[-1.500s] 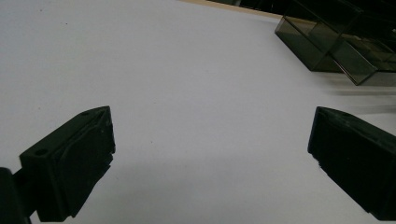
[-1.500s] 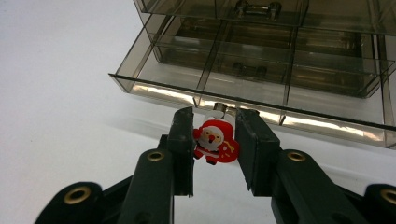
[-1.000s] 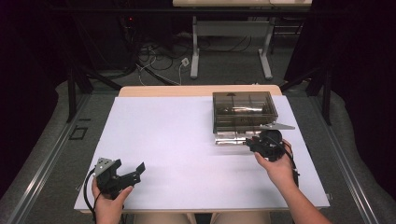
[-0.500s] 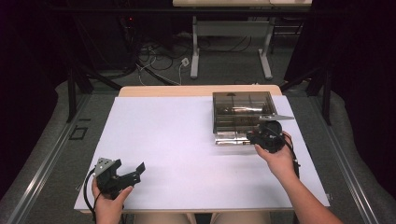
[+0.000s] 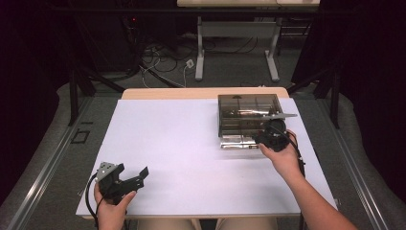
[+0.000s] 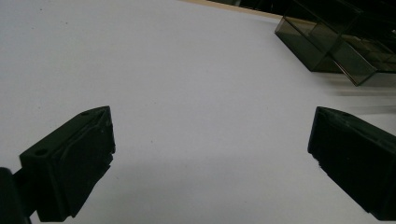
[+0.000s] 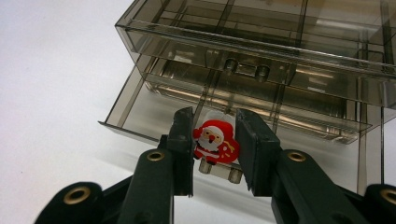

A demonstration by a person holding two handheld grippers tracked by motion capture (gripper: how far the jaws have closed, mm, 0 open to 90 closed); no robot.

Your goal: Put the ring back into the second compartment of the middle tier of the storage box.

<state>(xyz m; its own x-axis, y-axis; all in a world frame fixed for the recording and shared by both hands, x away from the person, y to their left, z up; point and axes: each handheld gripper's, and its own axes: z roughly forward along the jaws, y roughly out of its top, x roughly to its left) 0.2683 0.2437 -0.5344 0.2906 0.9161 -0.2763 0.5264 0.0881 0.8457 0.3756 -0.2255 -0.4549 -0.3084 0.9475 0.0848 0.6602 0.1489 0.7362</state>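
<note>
The right tool (image 7: 214,154) is clamped on a small Santa figure (image 7: 215,143): red suit and cap, white beard, a sack at its side, with a pale metallic stub under it. The figure hangs just in front of the smoky transparent drawer box (image 5: 248,113), above its pulled-out bottom drawer (image 7: 154,108). The upper drawer (image 7: 261,53) is closed. Well away from the box, at the near left of the white surface (image 5: 182,143), the left tool (image 5: 128,181) rests with its jaws wide apart, gripping nothing.
</note>
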